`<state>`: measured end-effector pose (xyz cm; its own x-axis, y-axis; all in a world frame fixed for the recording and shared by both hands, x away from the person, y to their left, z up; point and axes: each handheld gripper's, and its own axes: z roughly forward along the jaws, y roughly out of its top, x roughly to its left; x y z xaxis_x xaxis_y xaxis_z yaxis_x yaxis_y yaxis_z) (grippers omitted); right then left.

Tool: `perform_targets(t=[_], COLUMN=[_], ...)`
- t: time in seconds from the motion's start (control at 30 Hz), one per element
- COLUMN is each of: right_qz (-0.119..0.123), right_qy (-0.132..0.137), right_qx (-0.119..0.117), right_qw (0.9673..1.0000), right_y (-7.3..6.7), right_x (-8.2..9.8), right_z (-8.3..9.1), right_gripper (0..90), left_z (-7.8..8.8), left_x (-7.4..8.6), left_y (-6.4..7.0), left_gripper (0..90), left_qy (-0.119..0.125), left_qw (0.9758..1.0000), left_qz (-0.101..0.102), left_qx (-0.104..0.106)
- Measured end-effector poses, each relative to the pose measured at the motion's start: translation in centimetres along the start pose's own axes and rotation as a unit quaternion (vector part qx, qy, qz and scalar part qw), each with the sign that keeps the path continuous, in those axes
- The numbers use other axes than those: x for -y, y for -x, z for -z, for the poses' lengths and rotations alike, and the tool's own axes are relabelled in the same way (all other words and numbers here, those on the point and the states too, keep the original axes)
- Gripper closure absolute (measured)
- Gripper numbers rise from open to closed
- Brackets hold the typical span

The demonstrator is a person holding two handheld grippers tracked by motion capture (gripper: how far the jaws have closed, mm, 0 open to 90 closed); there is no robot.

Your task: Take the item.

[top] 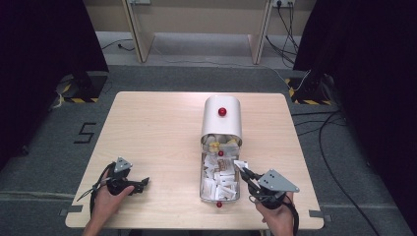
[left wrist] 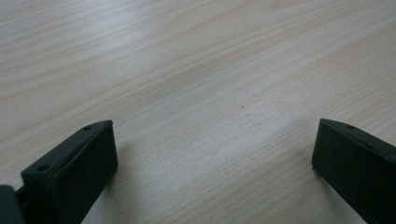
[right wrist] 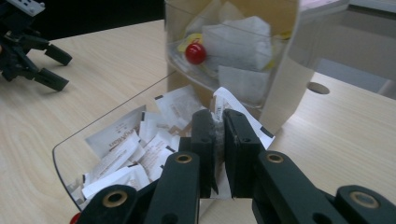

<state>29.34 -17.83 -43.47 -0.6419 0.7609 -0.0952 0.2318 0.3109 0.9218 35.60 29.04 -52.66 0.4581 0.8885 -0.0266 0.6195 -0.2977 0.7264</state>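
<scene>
Right tool clamped on a white sachet, held at the right rim of the clear tray; in the right gripper view the sachet sticks out past the pinched jaws, above the tray's other packets. Left tool jaws wide apart, nothing between them, low over bare counter at the near left, well apart from the tray.

Edges: tray near end sits close to the counter's near edge, red knob on that end. White rounded lid with a red knob covers the tray's far part, more sachets visible under it. The lid's open mouth is just beyond the right tool.

Open room: whole left half of the counter is bare wood between the left tool and the tray. Narrower strip on the right between tray and counter edge; right hand occupies its near part.

Surface: light wood-grain, flat. Room: grey carpet floor, black curtains left and right, cables on the floor far right, yellow-black tape at stand bases, a "5" marked on the floor at left.
</scene>
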Motion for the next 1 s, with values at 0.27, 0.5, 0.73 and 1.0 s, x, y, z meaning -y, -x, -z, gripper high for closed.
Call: perform_targets(t=[0.27, 0.5, 0.73, 1.0], right_qz=[-0.003, -0.008, -0.013, -0.02], right_qy=[0.005, 0.006, 0.009, 0.006], right_qx=[0.018, 0.026, 0.037, 0.049], right_qw=[0.9998, 0.9996, 0.9992, 0.9986], right_y=[1.1, 1.5, 2.1, 3.0], right_x=[0.0, 0.1, 0.2, 0.6], right_z=[0.7, 1.0, 1.4, 1.6], right_gripper=[83.7, 83.7, 83.7, 83.7], left_z=[0.0, 0.0, 0.0, 0.0], left_x=[0.0, 0.0, 0.0, 0.0], left_y=[0.0, 0.0, 0.0, 0.0], left_gripper=[0.0, 0.0, 0.0, 0.0], left_qy=[0.0, 0.0, 0.0, 0.0], left_qw=[1.0, 1.0, 1.0, 1.0], left_qz=[0.0, 0.0, 0.0, 0.0], left_qx=[0.0, 0.0, 0.0, 0.0])
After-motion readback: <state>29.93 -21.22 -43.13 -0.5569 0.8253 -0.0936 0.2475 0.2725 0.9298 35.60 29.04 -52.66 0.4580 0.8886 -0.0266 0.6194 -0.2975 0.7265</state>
